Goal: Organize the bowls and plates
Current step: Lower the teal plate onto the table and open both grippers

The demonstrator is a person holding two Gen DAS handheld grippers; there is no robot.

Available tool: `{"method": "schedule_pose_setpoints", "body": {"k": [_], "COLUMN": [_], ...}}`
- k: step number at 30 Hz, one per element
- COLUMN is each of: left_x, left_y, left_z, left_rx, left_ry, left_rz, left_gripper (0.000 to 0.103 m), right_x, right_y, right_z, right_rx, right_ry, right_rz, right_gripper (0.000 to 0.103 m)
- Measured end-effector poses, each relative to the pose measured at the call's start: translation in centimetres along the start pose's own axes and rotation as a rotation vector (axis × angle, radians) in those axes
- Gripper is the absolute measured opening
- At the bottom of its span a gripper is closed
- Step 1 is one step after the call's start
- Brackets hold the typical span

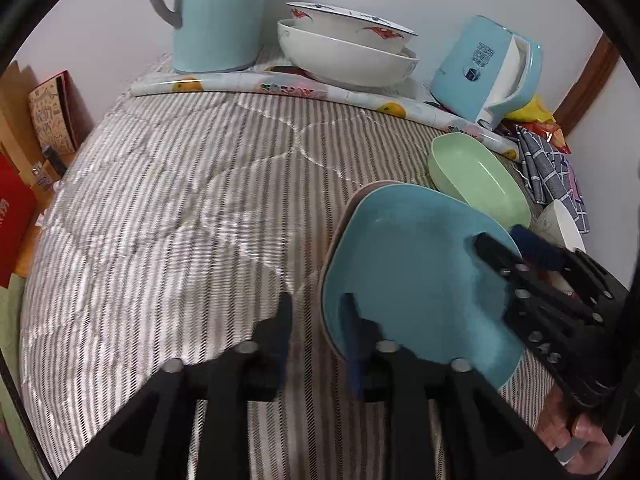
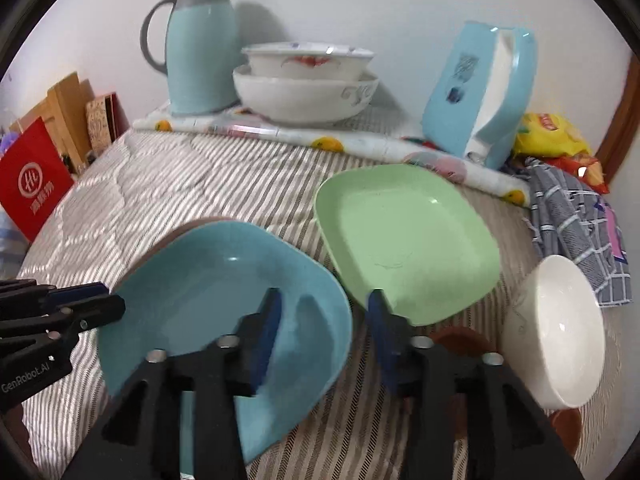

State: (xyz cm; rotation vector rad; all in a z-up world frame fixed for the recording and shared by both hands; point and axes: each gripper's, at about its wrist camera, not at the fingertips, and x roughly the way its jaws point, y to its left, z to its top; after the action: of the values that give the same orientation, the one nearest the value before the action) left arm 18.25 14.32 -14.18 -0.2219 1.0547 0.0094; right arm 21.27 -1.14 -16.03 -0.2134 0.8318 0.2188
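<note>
Blue plastic plate (image 1: pixel 416 264), tilted over a brownish one, hangs unheld by the left gripper's (image 1: pixel 318 312) parted fingers, while the right wrist view shows the right gripper (image 2: pixel 324 308) equally agape astride its right rim, so it may slide onto the near green plate (image 2: pixel 404 240).

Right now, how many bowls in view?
3. Two nested at the back by the wall: a patterned bowl inside a larger white bowl. One small white bowl lies tilted at the front right. A stacked one could be hidden.
</note>
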Motion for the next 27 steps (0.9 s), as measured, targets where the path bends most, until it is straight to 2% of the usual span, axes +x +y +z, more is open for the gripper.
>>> {"method": "schedule_pose_setpoints", "body": {"k": [3,5,7,10,16,19,27], "left_x": [-0.7,-1.4,-2.0,-3.1,-5.2,-6.1,-7.9], "left_y": [0.0,-0.1,-0.4,-1.0,-2.1,-2.7,-4.3], "left_z": [-0.2,-0.4,-0.6,-0.9,-1.4,-1.6,-1.5], "left_rx": [-0.003,-0.004,-0.001,0.013,0.027,0.035,0.043], "left_ry": [-0.008,-0.015,-0.026,-0.045,-0.084,-0.104,-0.155], "left_rz": [0.008,0.006,0.008,0.013,0.004,0.005,0.011], "left_gripper": [0.029,0.029,0.03,0.038,0.04,0.042,0.044], "right_x": [-1.6,-2.3,-3.3,-4.6,-7.9,-9.1,-12.6], "right_y": [-0.6,-1.1,-1.7,-2.4,-4.4,-5.2,-8.2], "right_z": [-0.4,-0.7,-1.1,-1.8,-3.5,-4.1,-6.1], "right_rx": [0.04,0.068,0.096,0.134,0.205,0.218,0.249], "right_ry": [-0.017,-0.01,-0.009,-0.001,-0.004,-0.011,-0.137], "right_rz": [0.017,0.014,0.01,0.001,-0.065,-0.085,-0.096], "right_gripper": [0.052,0.065,0.07,0.079,0.088,0.088,0.088]}}
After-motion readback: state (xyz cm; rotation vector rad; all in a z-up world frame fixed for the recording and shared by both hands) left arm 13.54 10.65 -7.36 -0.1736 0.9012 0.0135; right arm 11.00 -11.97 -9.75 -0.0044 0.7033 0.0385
